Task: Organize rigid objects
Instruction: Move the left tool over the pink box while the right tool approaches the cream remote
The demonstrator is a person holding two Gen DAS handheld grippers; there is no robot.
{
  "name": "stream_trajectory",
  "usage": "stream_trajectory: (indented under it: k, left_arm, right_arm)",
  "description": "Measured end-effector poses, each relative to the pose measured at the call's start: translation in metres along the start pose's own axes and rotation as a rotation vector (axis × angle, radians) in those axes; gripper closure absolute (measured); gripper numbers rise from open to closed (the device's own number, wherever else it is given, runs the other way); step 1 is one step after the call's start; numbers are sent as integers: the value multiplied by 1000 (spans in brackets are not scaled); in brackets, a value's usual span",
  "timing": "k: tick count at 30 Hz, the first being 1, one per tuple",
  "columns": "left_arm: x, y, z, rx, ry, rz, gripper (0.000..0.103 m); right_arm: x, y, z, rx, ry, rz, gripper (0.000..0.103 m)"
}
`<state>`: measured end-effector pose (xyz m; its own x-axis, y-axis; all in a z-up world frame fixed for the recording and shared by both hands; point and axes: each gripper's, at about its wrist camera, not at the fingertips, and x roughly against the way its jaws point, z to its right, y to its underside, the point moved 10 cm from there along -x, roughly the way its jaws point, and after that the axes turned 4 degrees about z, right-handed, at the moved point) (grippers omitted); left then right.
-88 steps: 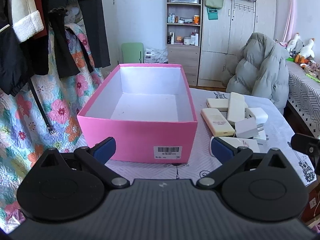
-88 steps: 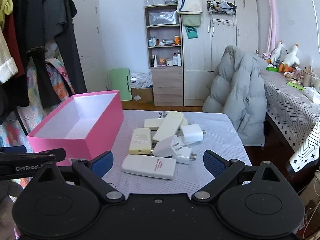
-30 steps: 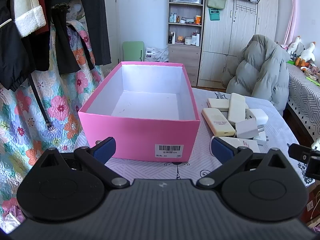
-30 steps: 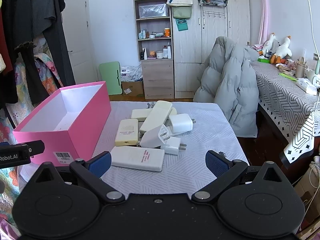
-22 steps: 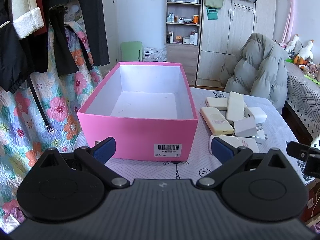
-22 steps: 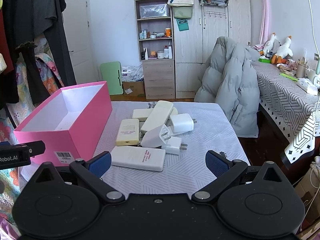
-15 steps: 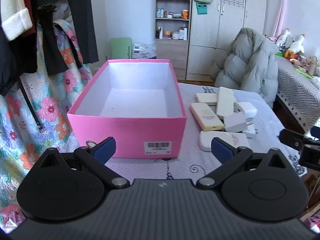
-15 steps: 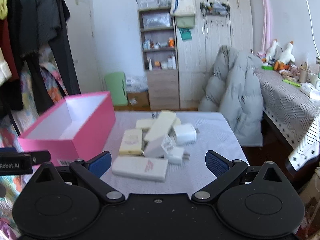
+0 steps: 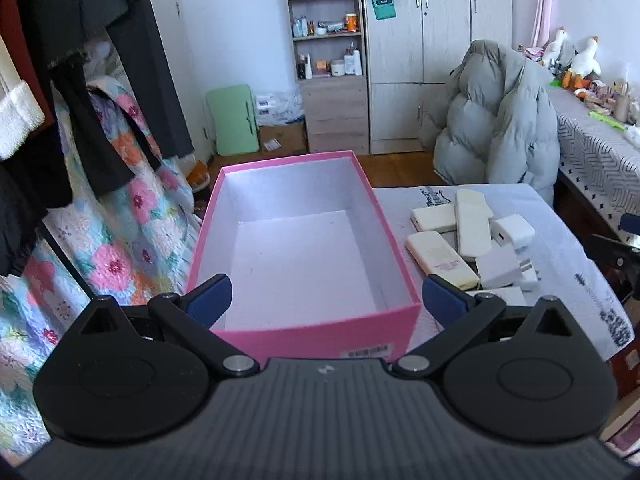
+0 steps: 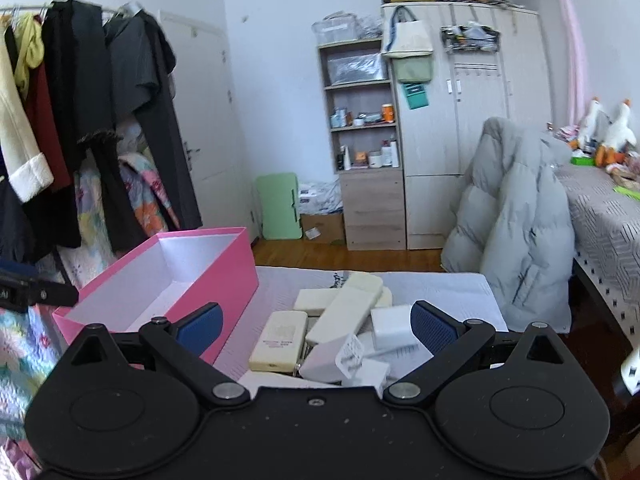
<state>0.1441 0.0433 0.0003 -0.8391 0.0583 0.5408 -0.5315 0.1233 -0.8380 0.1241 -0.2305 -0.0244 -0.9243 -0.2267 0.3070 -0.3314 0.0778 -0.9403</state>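
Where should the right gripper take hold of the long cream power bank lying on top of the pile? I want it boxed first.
Grip the long cream power bank across its narrow width, near mid-length, coming down from above. It lies tilted atop another bank, so its long edges look clear, and the right gripper is open.

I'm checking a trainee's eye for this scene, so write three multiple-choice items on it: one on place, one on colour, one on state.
1. Where does the pile of cream power banks and white chargers lie?
A. inside the box
B. on the white cloth-covered table, beside the box
C. on the floor

2. What colour is the outside of the open cardboard box?
A. pink
B. green
C. grey

3. How do the left gripper and right gripper stand?
A. both shut on a charger
B. one open, one shut
C. both open, holding nothing

Answers: 1 B, the pile rests on the cloth to the box's right. 2 A, its walls are pink, its inside white. 3 C, the blue pads stand wide apart in both wrist views.
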Motion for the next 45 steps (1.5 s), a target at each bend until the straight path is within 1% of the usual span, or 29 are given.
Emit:
stream_trajectory:
  k: [2,4,6,8,10,12,13,15,16,18,19,20,21,22,25,27,28,29,30,32,34,37,39,44,45]
  left_arm:
    - [-4,-8,-13,21,21,0,0]
    - [-10,-19,-29,7,-13,21,0]
    - [-19,-29,-47,-18,-67,32,2]
    - [-32,-35,-62,-17,-85,16,4]
    - [-50,-37,-77,10,-74,-13,4]
    - [-71,-36,-92,47,-76,-42,9]
    - [-81,-34,-99,60,-86,-59,15]
    - [-99,-28,-109,74,-111,-80,20]
    - [-108,-27,-115,83,-118,-88,22]
    - [-124,-19,-125,114,-129,-110,27]
    - [-131,-15,-128,125,-133,-123,31]
    - [-137,-11,-132,134,-140,-141,32]
    - [-141,-5,-135,151,-150,-159,32]
    - [-142,-2,-136,169,-151,-157,32]
    - [-147,4,-137,195,-114,-152,32]
    - [-154,4,-140,174,-131,-145,39]
    - [-158,4,-142,151,-150,-146,50]
    - [-160,3,-143,135,-163,-147,55]
    - [-163,2,-143,123,-168,-146,57]
    - [-168,1,-141,117,-147,-153,73]
    - [-174,2,-138,118,-121,-167,76]
    - [-187,7,-143,123,-129,-190,77]
    - [-191,11,-145,148,-132,-205,83]
    - [-189,11,-148,171,-114,-167,99]
    - [-188,12,-147,171,-107,-160,100]
  right_arm:
    - [-7,-7,0,1,-19,-29,1]
    - [-15,-13,-1,-14,-57,-61,2]
    - [-26,-18,-1,-37,-94,-96,2]
    - [-36,-19,-3,-52,-127,-128,4]
    - [-50,-19,-6,-55,-154,-160,8]
    - [-66,-15,-9,-53,-161,-197,12]
    - [-73,-12,-11,-50,-163,-218,14]
    - [-91,-5,-15,-50,-180,-268,21]
    - [-100,2,-17,-56,-194,-299,23]
    - [-121,17,-21,-81,-220,-386,31]
    - [-128,24,-23,-88,-225,-422,32]
    - [-135,31,-28,-79,-236,-451,33]
    - [-141,37,-32,-61,-238,-472,33]
    - [-146,42,-34,-35,-224,-485,33]
    - [-161,53,-43,86,-163,-492,33]
    - [-172,55,-47,123,-156,-506,33]
    - [-177,56,-48,133,-158,-519,33]
    - [-182,57,-49,138,-160,-531,33]
    - [-186,57,-50,143,-167,-544,33]
    - [-194,56,-52,144,-179,-569,33]
    - [-200,58,-54,149,-193,-595,34]
    - [-212,60,-59,172,-211,-642,35]
    - [-218,63,-58,179,-196,-679,34]
    - [-226,61,-56,191,-171,-718,34]
    - [-227,61,-56,194,-166,-726,34]
